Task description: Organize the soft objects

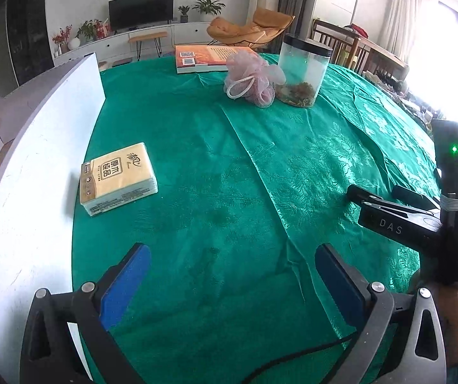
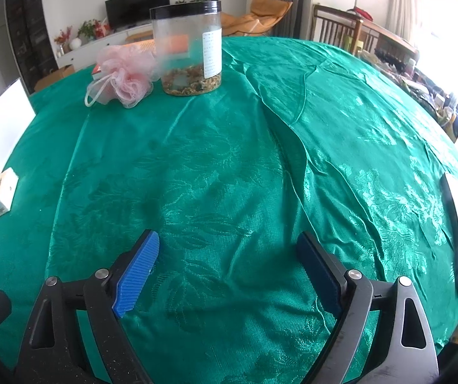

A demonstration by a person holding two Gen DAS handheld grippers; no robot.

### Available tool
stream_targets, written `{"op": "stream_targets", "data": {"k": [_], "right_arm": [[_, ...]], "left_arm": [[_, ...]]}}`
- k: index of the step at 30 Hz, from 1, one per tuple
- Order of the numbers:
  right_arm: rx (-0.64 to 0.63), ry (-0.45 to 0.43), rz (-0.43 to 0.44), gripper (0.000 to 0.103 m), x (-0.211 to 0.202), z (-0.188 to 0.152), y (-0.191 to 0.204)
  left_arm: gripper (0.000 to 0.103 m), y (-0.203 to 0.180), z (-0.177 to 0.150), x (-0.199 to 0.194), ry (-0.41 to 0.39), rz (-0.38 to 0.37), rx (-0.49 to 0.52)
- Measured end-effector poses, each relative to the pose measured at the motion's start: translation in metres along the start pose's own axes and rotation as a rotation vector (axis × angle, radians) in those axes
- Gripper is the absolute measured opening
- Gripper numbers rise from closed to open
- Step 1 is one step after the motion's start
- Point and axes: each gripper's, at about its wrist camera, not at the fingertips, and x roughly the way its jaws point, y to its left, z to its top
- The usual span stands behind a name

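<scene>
1. Nearest to us, the left gripper (image 1: 232,275) and the right gripper (image 2: 227,265) both hang over bare green cloth with their blue fingers (image 2: 139,272) spread wide and nothing between them. Neither has a hold on anything, so the step in hand is, in our judgement, an approach to a first pick.

2. A little farther, at the left side of the tabletop (image 1: 212,192), lies the tissue pack (image 1: 120,179), flat and just beside the white board (image 1: 36,147). It sits closest to the left gripper, so we would take it with that one. Come down over its shorter width, keep the outer finger clear of the board, and squeeze only until the wrapper gives, since the pack will crush.

3. Farther still, the pink bath pouf (image 2: 126,70) rests against the clear jar (image 2: 187,48), its white loop (image 2: 96,91) trailing toward us. We would send the right gripper there. Close on the mesh ball itself from the side away from the jar, so as not to tip it, and lift straight up so the loop cannot snag.

4. Behind the pouf, the orange book (image 1: 209,57) lies flat. It is not soft, so we leave it, like the jar, alone.
</scene>
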Motion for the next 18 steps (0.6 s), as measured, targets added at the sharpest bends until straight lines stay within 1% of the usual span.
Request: {"op": "stream_targets", "data": {"k": [4,8,10,11,14,18], "right_arm": [[0.0,0.0,0.0,0.09,0.0,0.0,0.0],[0.0,0.0,0.0,0.09,0.0,0.0,0.0],[0.0,0.0,0.0,0.09,0.0,0.0,0.0],[0.0,0.0,0.0,0.09,0.0,0.0,0.0],[0.0,0.0,0.0,0.09,0.0,0.0,0.0],[0.0,0.0,0.0,0.09,0.0,0.0,0.0]], "left_arm": [[0.102,0.012,-0.003,-0.008,-0.007,0.033,-0.046],[0.102,0.02,-0.009,-0.005,0.015,0.068,-0.091],[0.102,0.025,-0.012,-0.006,-0.002,0.087,-0.122],[0.102,0.028,-0.012,-0.006,-0.011,0.085,-0.136],[0.102,0.03,-0.007,0.002,-0.017,0.105,-0.16],[0.102,0.038,0.005,0.018,-0.013,0.141,-0.22]]}}
